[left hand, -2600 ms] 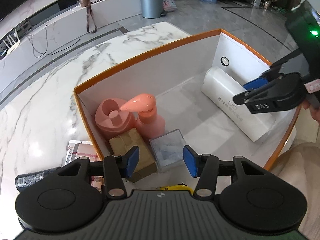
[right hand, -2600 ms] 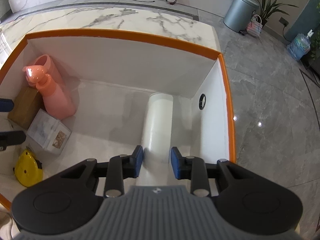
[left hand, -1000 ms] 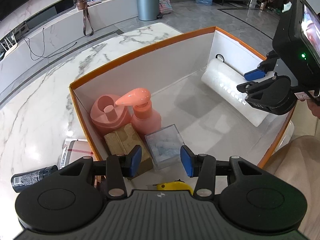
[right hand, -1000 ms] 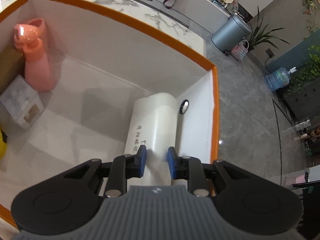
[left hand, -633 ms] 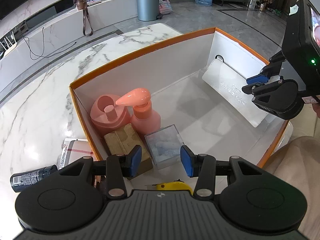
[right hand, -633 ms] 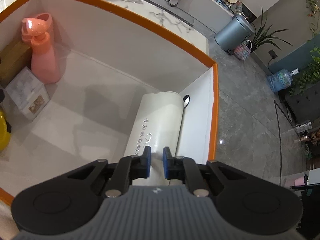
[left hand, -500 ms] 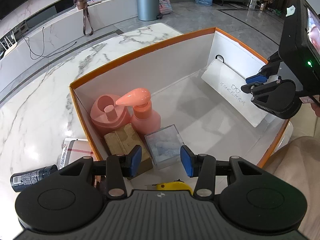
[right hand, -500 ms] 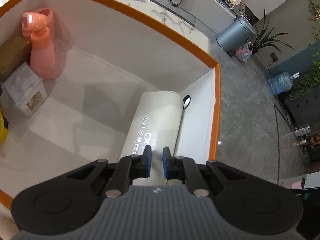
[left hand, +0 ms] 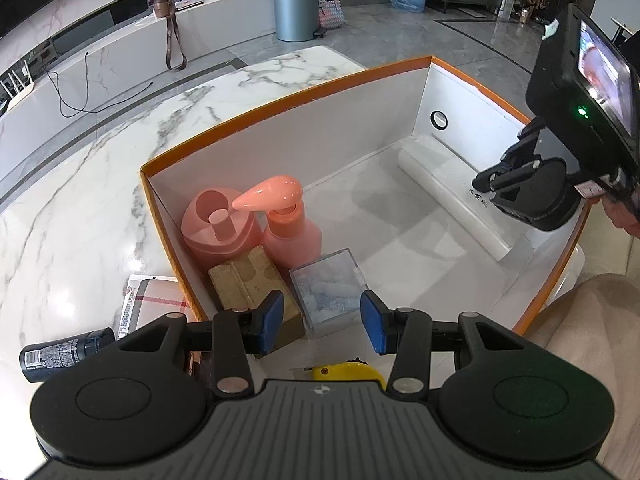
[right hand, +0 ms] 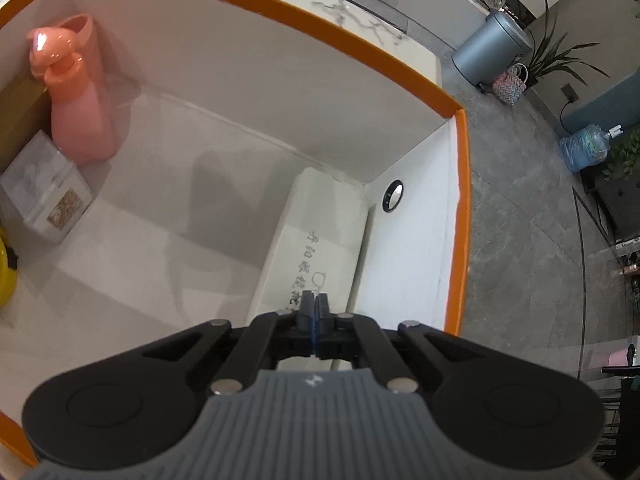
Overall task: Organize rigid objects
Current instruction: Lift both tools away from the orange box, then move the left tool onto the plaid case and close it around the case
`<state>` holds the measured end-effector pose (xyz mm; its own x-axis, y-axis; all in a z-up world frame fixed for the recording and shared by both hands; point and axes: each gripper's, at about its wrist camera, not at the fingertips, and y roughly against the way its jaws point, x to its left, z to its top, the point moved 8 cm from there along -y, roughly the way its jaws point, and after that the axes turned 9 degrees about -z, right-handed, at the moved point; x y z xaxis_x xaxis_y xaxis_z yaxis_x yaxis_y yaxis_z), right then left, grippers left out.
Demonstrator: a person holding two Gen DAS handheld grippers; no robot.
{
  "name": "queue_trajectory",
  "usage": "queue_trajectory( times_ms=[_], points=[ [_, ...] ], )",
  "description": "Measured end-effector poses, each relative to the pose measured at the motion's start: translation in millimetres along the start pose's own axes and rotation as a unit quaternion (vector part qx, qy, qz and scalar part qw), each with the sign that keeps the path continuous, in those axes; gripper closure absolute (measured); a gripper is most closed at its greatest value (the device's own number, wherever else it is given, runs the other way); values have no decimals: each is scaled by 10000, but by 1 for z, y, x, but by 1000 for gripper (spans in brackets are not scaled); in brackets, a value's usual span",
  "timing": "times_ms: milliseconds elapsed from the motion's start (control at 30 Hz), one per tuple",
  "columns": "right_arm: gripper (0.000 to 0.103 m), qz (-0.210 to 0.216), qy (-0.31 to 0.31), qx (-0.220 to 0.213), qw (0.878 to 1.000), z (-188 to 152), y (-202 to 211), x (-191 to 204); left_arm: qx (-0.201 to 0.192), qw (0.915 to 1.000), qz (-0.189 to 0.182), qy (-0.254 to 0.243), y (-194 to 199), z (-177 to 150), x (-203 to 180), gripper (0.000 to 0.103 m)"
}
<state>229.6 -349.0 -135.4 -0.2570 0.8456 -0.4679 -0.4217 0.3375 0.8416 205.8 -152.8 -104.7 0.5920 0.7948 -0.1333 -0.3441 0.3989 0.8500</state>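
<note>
An orange-rimmed white box (left hand: 280, 96) holds a pink pump bottle (left hand: 288, 220), a pink round container (left hand: 216, 228), a tan block (left hand: 248, 280), a clear box (left hand: 326, 290), a yellow object (left hand: 344, 370) and a white roll (left hand: 444, 184) lying along its right wall. My left gripper (left hand: 322, 322) is open and empty, above the clear box at the box's near side. My right gripper (right hand: 315, 308) is shut and empty, just above the white roll (right hand: 320, 240); it also shows in the left wrist view (left hand: 490, 182).
Outside the box on the marble table (left hand: 80, 184) lie a dark small bottle (left hand: 60, 354) and a striped packet (left hand: 152, 300). The box's right wall has a round hole (right hand: 393, 196). A grey bin (left hand: 296, 6) stands on the floor beyond.
My right gripper has closed fully, from slightly apart to shut, and dropped lower beside the white roll, which now lies flat along the wall. My left gripper has not moved.
</note>
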Motion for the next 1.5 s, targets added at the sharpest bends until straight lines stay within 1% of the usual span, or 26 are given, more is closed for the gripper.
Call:
queue_trajectory(
  times_ms=[133,267,400,533,767,933,1067,1200,1300,1400,1500],
  points=[
    [103,15,-135,-152,9998,-1,13,4,-44,10000,-1,69,1,1,1,50],
    [103,230,-208,-336,9990,1,31,13,-102,9999,-11,136,5,1,1,50],
    [103,491,-337,-562,9966,7,53,22,-306,9994,-51,177,18,3,0,50],
    [100,770,-491,-782,9928,16,74,31,-504,9984,-116,245,33,6,1,50],
    [99,1054,-498,-1196,9860,34,114,54,-734,9955,-232,551,57,2,13,50],
    [97,1214,-525,-1413,9811,47,135,67,-920,9930,-91,734,76,-8,31,50],
    [97,1395,-576,-1657,9745,59,156,81,-1048,9904,44,897,92,-18,52,50],
    [90,1569,-498,-1863,9686,73,177,100,-1090,9881,147,1072,106,-33,75,50],
    [90,1760,-309,-1966,9641,81,192,122,-1078,9869,187,1190,112,-45,91,50],
    [89,1901,28,-1972,9617,87,202,152,-996,9859,292,1310,115,-60,108,50],
    [84,1883,380,-1889,9630,93,201,180,-909,9851,352,1415,114,-73,122,50]
  ],
)
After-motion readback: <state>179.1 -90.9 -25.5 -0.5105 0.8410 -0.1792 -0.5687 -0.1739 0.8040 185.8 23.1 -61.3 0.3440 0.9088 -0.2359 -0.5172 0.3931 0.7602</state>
